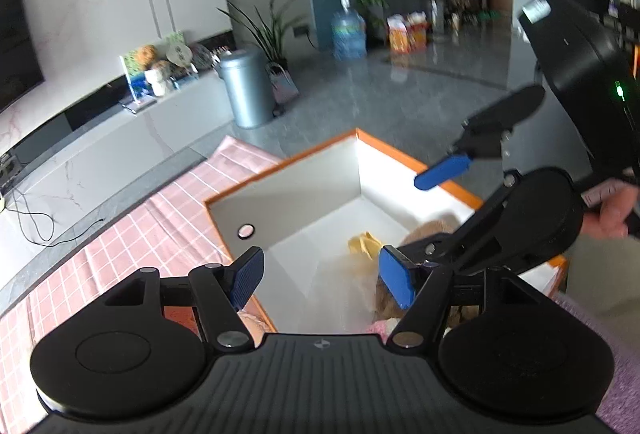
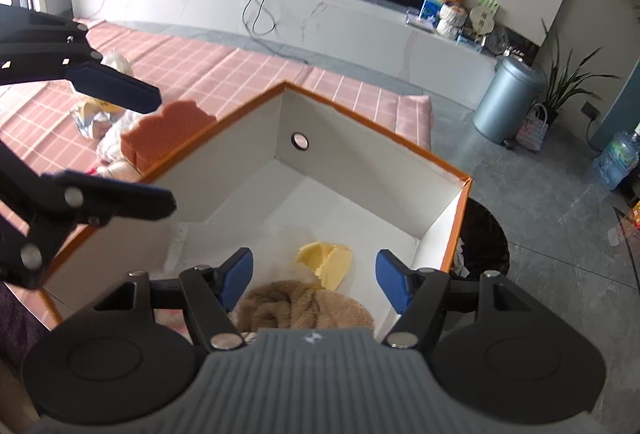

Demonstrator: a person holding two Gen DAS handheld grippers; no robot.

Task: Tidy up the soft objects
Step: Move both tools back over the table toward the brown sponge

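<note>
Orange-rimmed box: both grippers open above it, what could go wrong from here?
1. The left gripper and right gripper hang close together over the orange-rimmed box; their fingers could collide.
2. The brown plush lies bunched beside the yellow cloth at one side, so later items may pile unevenly.
3. The orange sponge sits outside against the box's wall; reaching it could nudge the box.

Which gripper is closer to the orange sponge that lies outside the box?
Left. The left gripper hangs open next to the orange sponge, at the box's near wall. The right gripper is open above the brown towel inside the box, farther away.
</note>
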